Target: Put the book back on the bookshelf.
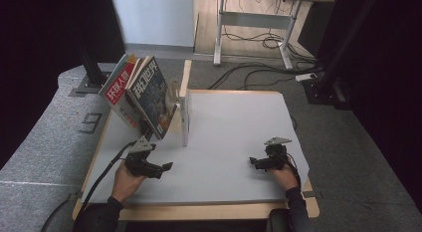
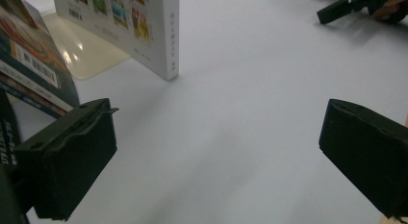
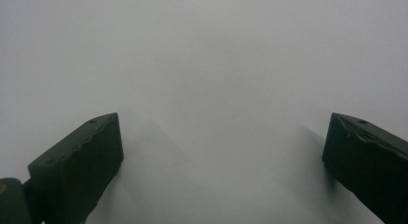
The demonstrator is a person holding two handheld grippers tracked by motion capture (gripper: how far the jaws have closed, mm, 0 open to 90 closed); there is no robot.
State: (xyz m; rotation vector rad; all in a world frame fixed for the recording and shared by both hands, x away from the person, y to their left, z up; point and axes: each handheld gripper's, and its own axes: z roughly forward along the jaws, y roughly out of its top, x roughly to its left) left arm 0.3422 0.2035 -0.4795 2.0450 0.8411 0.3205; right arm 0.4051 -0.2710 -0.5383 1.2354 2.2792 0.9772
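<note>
A person sits at a white surface (image 1: 234,132) with a handheld gripper in each hand. The left gripper (image 1: 160,170) rests low near the front left, its fingers (image 2: 72,156) spread wide apart with nothing between them. The right gripper (image 1: 255,162) rests near the front right, well apart from the books, and its fingers (image 3: 77,161) are likewise wide open and empty. At the back left, 2 or more magazines (image 1: 142,95) lean steeply to the right, their tops tipped toward a white book (image 1: 185,120) that stands upright on its edge beside a clear bookend (image 1: 174,95). The magazines' lower edges sit just beyond the left gripper. The likely work is straightening or pulling out one of these leaning magazines. The main risk is a slide: the magazines are glossy and heavily tilted, so a nudge at their base from the open left fingers could send them slipping flat onto the surface. A push from the left could also topple the white book, which looks lightly propped. Gripping only 1 thin cover may let the pages fan open and the rest fall away.
</note>
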